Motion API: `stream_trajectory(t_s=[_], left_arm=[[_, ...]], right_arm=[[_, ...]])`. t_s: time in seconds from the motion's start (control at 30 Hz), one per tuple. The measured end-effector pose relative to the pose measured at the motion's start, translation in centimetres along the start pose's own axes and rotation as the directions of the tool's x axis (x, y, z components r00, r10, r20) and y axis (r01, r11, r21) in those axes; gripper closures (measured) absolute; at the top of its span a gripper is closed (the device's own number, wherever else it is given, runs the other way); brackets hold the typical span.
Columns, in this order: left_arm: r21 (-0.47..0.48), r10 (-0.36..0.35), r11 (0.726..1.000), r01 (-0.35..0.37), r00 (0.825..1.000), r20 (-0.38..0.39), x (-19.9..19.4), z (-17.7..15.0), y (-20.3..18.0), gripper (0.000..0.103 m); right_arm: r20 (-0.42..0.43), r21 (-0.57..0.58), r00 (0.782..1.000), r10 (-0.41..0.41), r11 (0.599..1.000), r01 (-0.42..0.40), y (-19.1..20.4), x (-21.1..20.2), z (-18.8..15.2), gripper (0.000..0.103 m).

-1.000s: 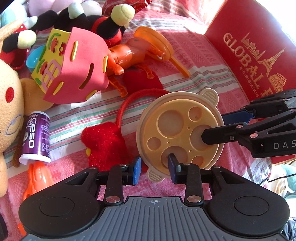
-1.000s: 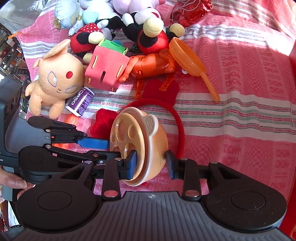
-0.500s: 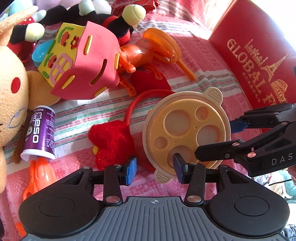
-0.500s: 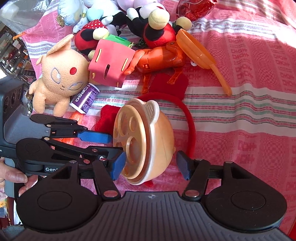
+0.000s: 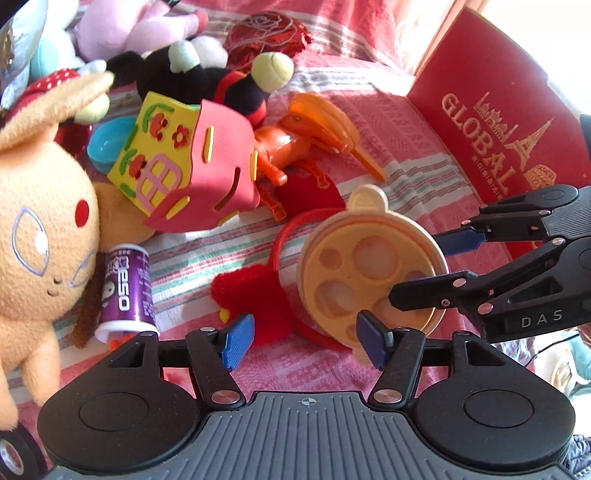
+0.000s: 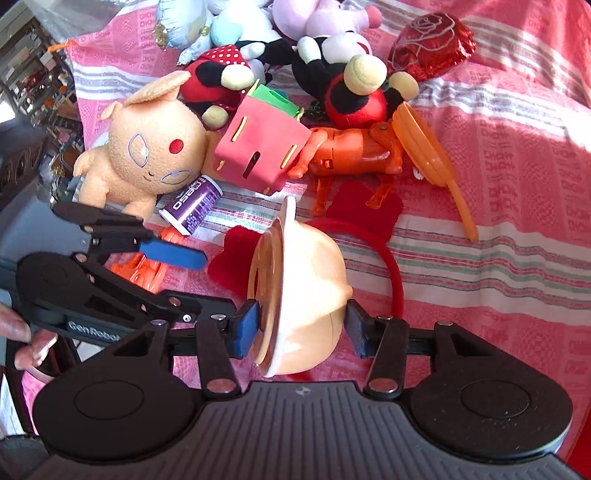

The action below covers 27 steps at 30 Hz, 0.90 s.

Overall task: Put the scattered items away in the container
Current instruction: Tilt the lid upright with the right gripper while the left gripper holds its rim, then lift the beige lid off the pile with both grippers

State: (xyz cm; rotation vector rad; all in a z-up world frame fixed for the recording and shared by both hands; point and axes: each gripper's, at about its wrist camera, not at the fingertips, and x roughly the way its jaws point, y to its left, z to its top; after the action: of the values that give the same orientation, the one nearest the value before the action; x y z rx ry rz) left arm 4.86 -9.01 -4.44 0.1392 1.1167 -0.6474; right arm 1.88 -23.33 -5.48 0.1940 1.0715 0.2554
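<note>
My right gripper (image 6: 300, 328) is shut on a cream toy pot (image 6: 306, 288) with a holed lid, holding it on its side; it also shows in the left wrist view (image 5: 369, 280). My left gripper (image 5: 306, 341) is open and empty just before the pot, over a red plush headband (image 5: 255, 295). A red box lid printed GLOBAL (image 5: 495, 133) stands at the right. Scattered toys lie behind: a pink foam house (image 5: 188, 166), an orange plastic toy (image 5: 291, 144), an orange strainer (image 5: 332, 129) and a purple can (image 5: 127, 291).
Plush toys crowd the back left: an orange creature (image 5: 37, 236), a black and red mouse (image 5: 207, 81) and a pink one (image 5: 133, 29). A red foil rose (image 6: 432, 40) lies at the back. A striped pink cloth (image 6: 517, 184) covers the surface.
My left gripper let go of the pot's rim, opened wide and drew back. My right gripper opened briefly, then closed on the pot, which now stands more on edge.
</note>
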Motion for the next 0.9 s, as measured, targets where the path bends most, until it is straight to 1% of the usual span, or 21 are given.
stream_trajectory(t_s=[0.07,0.17,0.23,0.3,0.4,0.5,0.63,0.7,0.77,0.83,0.9], left_arm=[[0.050,-0.024,0.998,0.024,1.000,0.012,-0.7,0.7,-0.5,0.024],[0.139,-0.060,0.989,0.056,0.998,0.026,-1.4,1.6,-1.6,0.020],[0.208,-0.081,0.975,0.073,0.996,0.029,-1.6,2.1,-2.6,0.018],[0.276,-0.095,0.957,0.085,0.995,0.025,-1.4,2.2,-3.6,0.014],[0.375,-0.093,0.924,0.082,0.996,0.011,-0.6,2.2,-4.5,0.013],[0.477,-0.093,0.875,0.077,0.996,0.009,-0.2,2.3,-5.3,0.013],[0.630,-0.108,0.773,0.075,0.994,0.014,-0.1,2.1,-6.6,0.014],[0.674,-0.118,0.734,0.080,0.993,0.010,0.0,2.1,-7.0,0.014],[0.697,-0.137,0.711,0.097,0.991,0.002,0.2,2.2,-7.1,0.014],[0.722,-0.167,0.682,0.117,0.986,-0.002,0.4,2.3,-7.1,0.014],[0.744,-0.196,0.653,0.141,0.981,-0.014,0.5,2.1,-7.1,0.014]], right_arm=[[-0.016,-0.062,1.000,-0.021,0.998,0.020,0.4,-0.2,0.0,0.049],[-0.037,-0.107,0.999,-0.028,0.994,0.024,0.4,-0.6,0.0,0.049],[-0.047,-0.148,0.999,-0.024,0.989,0.017,0.5,-1.1,0.0,0.051],[-0.061,-0.180,0.998,-0.014,0.984,0.003,0.5,-1.5,0.0,0.051],[-0.091,-0.226,0.996,-0.003,0.974,-0.017,0.5,-1.9,-0.2,0.052],[-0.107,-0.282,0.994,0.023,0.958,-0.052,0.6,-2.1,-0.2,0.052],[-0.143,-0.382,0.989,0.031,0.920,-0.084,1.0,-2.1,0.1,0.052],[-0.164,-0.423,0.986,0.029,0.901,-0.097,1.1,-1.9,0.3,0.052],[-0.180,-0.445,0.983,0.029,0.889,-0.108,1.1,-1.8,0.4,0.052],[-0.192,-0.456,0.981,0.033,0.882,-0.119,1.0,-1.7,0.5,0.052],[-0.204,-0.489,0.978,0.036,0.862,-0.134,1.1,-1.8,0.3,0.052]])
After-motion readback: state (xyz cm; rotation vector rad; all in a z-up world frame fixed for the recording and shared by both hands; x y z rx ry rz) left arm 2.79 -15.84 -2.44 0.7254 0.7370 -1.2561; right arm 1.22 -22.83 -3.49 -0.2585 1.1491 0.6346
